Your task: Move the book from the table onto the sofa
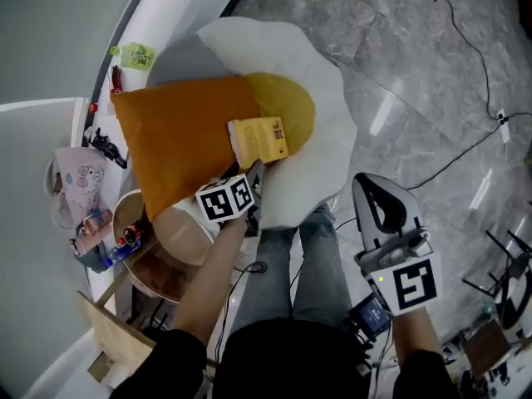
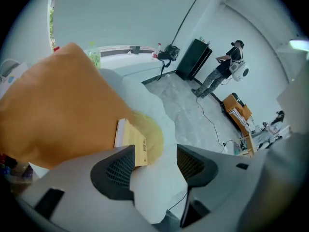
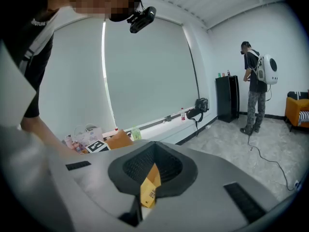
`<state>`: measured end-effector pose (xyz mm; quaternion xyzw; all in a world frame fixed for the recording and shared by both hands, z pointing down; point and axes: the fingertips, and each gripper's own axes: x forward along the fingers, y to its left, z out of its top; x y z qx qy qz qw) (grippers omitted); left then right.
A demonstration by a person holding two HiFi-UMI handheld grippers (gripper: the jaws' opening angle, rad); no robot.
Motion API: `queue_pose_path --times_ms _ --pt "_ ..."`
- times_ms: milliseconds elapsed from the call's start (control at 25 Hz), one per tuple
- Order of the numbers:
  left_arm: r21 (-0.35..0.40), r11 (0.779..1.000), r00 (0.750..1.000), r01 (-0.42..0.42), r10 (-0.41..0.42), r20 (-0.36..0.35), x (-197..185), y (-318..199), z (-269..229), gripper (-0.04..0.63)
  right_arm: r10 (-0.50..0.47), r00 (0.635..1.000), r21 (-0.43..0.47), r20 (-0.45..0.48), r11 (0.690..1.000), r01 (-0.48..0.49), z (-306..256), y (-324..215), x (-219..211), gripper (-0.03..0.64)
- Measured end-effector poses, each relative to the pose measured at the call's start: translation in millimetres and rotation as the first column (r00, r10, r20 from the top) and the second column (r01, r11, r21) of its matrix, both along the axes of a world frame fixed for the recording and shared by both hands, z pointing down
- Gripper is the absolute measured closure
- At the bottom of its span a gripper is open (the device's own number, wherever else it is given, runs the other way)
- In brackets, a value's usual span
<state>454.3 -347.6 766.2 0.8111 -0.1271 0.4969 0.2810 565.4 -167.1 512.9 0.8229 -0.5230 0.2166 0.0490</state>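
Left tongs (image 2: pixel 154 163) stand apart with nothing between the pads, just above the near corner of the book (image 1: pixel 259 140). Right tongs (image 3: pixel 153 151) are together, empty and well clear. The book lies on the sofa (image 1: pixel 324 81), partly propped against the orange pillow (image 1: pixel 179 140). Judged risk: a pad snagging that corner, or the soft slope, could slide it off.

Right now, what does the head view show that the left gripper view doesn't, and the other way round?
Only the head view: the right tongs and a round wooden table. Only the left gripper view: a distant standing person near a black cabinet. Both: the book on the yellow centre of the white sofa, next to the orange cushion, and the open, empty left tongs.
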Motion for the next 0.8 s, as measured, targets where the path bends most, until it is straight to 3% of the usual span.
queue_pose_path --times_ms 80,160,280,360,440,520,600,680,720,800 --pt "0.049 0.997 0.997 -0.051 0.054 -0.053 6.5 -0.7 -38.7 0.324 0.016 0.999 0.019 -0.032 1.000 -0.016 -31.9 5.1 4.5 0.604" --pt "0.139 0.982 0.984 -0.131 0.146 -0.099 8.8 2.9 -81.2 0.325 0.046 0.997 0.025 -0.066 0.999 -0.044 -67.2 15.2 9.8 0.604" --pt "0.265 0.934 0.931 -0.241 0.300 -0.211 21.1 22.2 -154.4 0.333 0.092 0.985 0.022 -0.145 0.996 -0.090 -123.8 41.8 17.9 0.604" --pt "0.309 0.913 0.874 -0.267 0.364 -0.321 25.4 37.6 -209.1 0.372 0.121 0.976 0.040 -0.183 0.992 -0.116 -158.2 59.0 17.1 0.604" --pt "0.327 0.910 0.813 -0.257 0.386 -0.435 24.2 52.6 -263.8 0.421 0.142 0.969 0.043 -0.201 0.990 -0.136 -184.0 78.1 12.7 0.604" --pt "0.376 0.887 0.725 -0.269 0.444 -0.527 21.0 72.0 -318.8 0.492 0.161 0.963 0.037 -0.215 0.987 -0.157 -206.4 97.2 6.2 0.604" --pt "0.481 0.824 0.611 -0.298 0.552 -0.567 16.4 93.9 -371.8 0.565 0.187 0.955 0.034 -0.229 0.982 -0.185 -226.7 114.1 -0.1 0.604" --pt "0.573 0.764 0.526 -0.297 0.632 -0.570 7.0 109.4 -415.9 0.581 0.222 0.949 0.051 -0.226 0.975 -0.216 -240.6 129.4 -9.7 0.604" --pt "0.594 0.754 0.500 -0.280 0.643 -0.580 1.4 113.9 -434.2 0.581 0.245 0.945 0.065 -0.215 0.969 -0.237 -245.6 136.1 -15.2 0.604" --pt "0.589 0.775 0.466 -0.229 0.619 -0.632 -10.5 118.0 -463.4 0.581 0.299 0.935 0.087 -0.190 0.954 -0.287 -252.7 146.4 -24.9 0.604"
